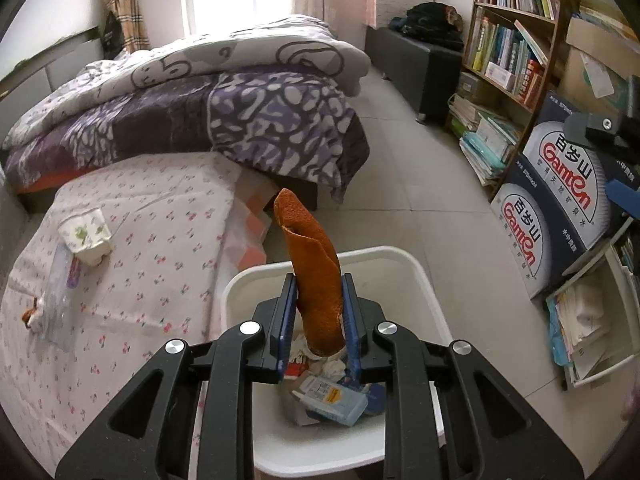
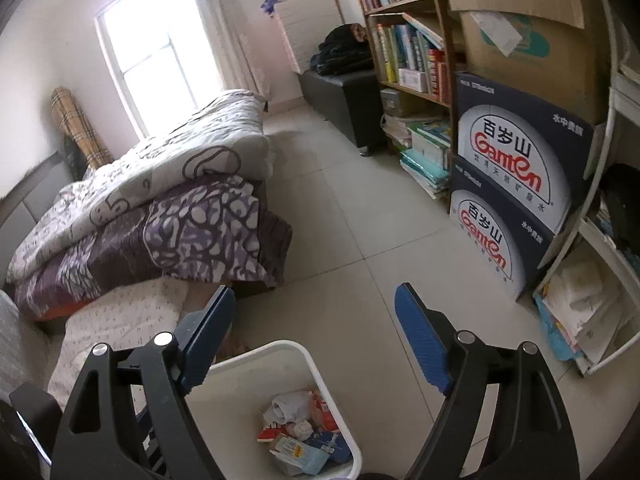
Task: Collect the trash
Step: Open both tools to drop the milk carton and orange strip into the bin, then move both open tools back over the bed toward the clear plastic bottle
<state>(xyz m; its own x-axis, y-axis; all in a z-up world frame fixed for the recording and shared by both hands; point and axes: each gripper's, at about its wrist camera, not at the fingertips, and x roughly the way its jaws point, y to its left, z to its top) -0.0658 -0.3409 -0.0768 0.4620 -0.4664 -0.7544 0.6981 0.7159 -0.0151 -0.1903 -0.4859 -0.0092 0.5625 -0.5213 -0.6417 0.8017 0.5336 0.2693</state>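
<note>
Orange peel is pinched upright between the blue pads of the left gripper, low in the centre of the left wrist view, right above the white bin. Crumpled paper, a red-and-white wrapper and a pale blue packet can be seen lying in the bin's bottom. At the left of that frame, a floral paper cup is tipped on its side on the cherry-print sheet, with a clear plastic wrapper just beside it.

In the right wrist view, the right gripper is spread wide with nothing between its fingers, held over the same bin at the bottom centre. Stacked Ganten boxes are seen at the right, against the bookshelf.
</note>
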